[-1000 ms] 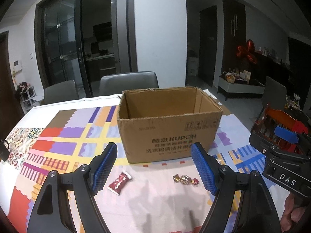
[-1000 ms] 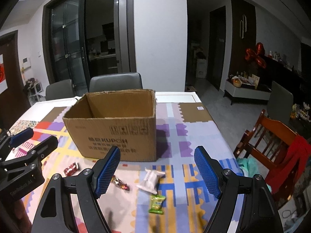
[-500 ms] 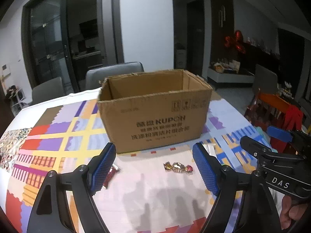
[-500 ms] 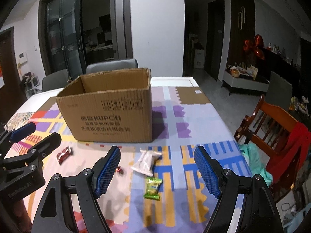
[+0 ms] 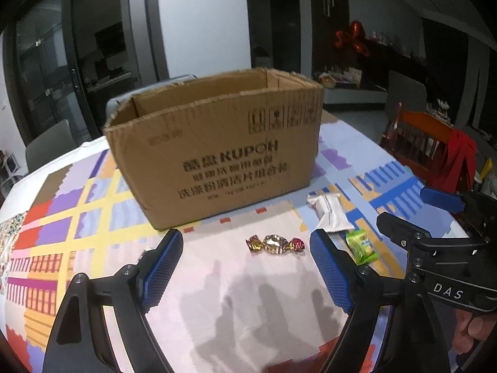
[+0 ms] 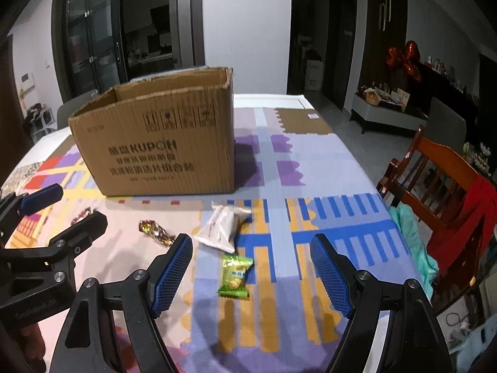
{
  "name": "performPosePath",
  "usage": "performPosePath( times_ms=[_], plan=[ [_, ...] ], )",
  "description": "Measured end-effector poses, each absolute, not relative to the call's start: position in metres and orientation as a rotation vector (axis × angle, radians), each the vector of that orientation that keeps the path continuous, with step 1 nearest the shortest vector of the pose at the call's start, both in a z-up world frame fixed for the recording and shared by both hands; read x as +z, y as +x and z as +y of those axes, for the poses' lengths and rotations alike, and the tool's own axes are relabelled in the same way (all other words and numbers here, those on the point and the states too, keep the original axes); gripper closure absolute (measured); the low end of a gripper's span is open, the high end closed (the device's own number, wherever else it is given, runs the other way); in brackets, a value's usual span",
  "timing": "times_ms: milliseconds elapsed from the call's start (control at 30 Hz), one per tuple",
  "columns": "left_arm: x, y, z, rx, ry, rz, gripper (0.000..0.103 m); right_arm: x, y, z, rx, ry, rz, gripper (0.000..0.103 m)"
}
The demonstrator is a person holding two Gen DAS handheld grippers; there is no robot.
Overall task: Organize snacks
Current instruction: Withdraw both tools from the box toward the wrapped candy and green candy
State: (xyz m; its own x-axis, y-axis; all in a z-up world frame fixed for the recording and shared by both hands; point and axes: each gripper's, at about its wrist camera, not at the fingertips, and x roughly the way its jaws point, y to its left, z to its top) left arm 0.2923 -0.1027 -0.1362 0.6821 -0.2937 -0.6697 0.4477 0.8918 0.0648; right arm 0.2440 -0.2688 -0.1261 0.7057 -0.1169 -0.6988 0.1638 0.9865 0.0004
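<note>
Left wrist view had the gold-wrapped candy (image 5: 275, 244) lying on the patterned tablecloth (image 5: 93, 205) just ahead of your left gripper (image 5: 245, 267), between the lines of its two blue pads and slightly nearer the right one, with nothing touching it. Your left gripper's jaws had just been opening and stood wide, with nothing between the pads. The white packet (image 5: 329, 214) and the green candy (image 5: 362, 245) lay to the right of that gripper, beyond its right finger, and the open cardboard box (image 5: 217, 155) stood upright behind all three. Right wrist view put the green candy (image 6: 235, 275) just ahead of your right gripper (image 6: 251, 275), between its pads and nearer the left one, untouched; those jaws also stood wide and empty. The white packet (image 6: 225, 227) lay just beyond, tilted, near the box's (image 6: 155, 143) front right corner. Only this view showed a red-wrapped candy (image 6: 81, 214) partly hidden behind your left gripper (image 6: 52, 217) at the left edge, and the gold-wrapped candy (image 6: 155, 233) as lying at a slant. Only the left view showed your right hand (image 5: 475, 329) under the right gripper (image 5: 431, 217). Both grippers pointed down toward the tablecloth at a slant, side by side. A wooden chair (image 6: 435, 174) draped in red cloth stood off the table's right edge.
</note>
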Motion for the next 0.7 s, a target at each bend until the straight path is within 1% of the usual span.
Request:
performPosePath(
  times_ms=[367, 700],
  plan=[
    [-0.176, 0.316, -0.111, -0.514, 0.237, 0.804, 0.019, -0.167, 0.255, -0.264, -0.163, 0.061, 0.868, 0.024],
    [-0.195, 0.336, -0.120, -0.555, 0.259, 0.850, 0.019, -0.188, 0.264, -0.268, -0.182, 0.070, 0.917, 0.025]
  ],
)
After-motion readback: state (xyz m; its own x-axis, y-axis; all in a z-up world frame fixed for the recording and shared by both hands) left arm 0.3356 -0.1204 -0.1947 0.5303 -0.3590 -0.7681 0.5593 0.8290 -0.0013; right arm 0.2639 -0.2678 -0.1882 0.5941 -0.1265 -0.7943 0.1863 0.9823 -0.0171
